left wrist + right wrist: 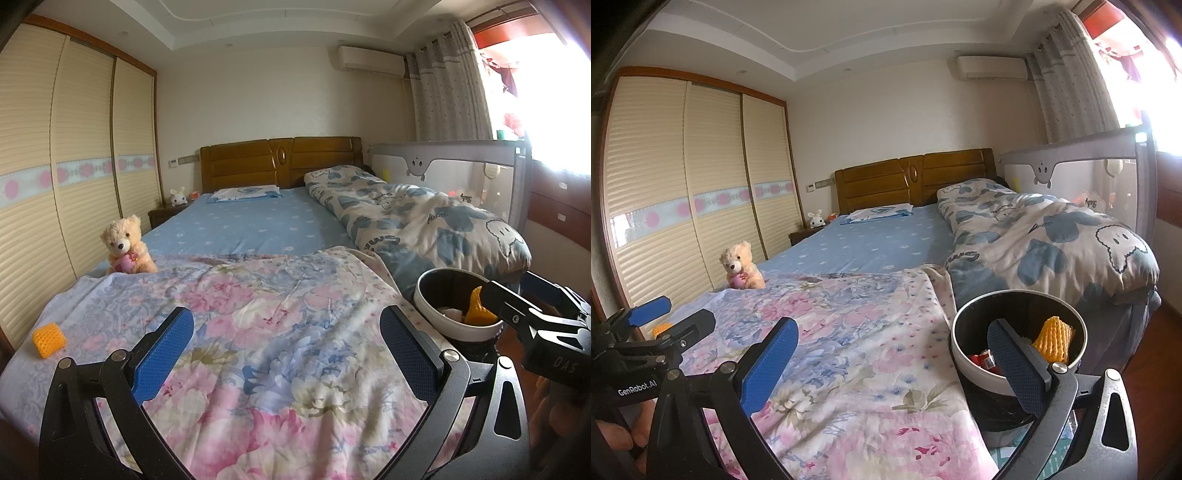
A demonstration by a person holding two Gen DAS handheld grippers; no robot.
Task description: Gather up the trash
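Note:
A yellow foam net piece lies on the floral blanket at the bed's near left corner; in the right wrist view it shows partly behind the left gripper. A white trash bin with a black liner stands at the bed's right side and holds another yellow foam net and red wrappers. My left gripper is open and empty above the blanket. My right gripper is open and empty, its right finger in front of the bin.
A teddy bear sits at the bed's left edge. A rolled duvet lies along the right side, with a grey bed rail behind it. Sliding wardrobe doors line the left wall. A wooden headboard stands at the back.

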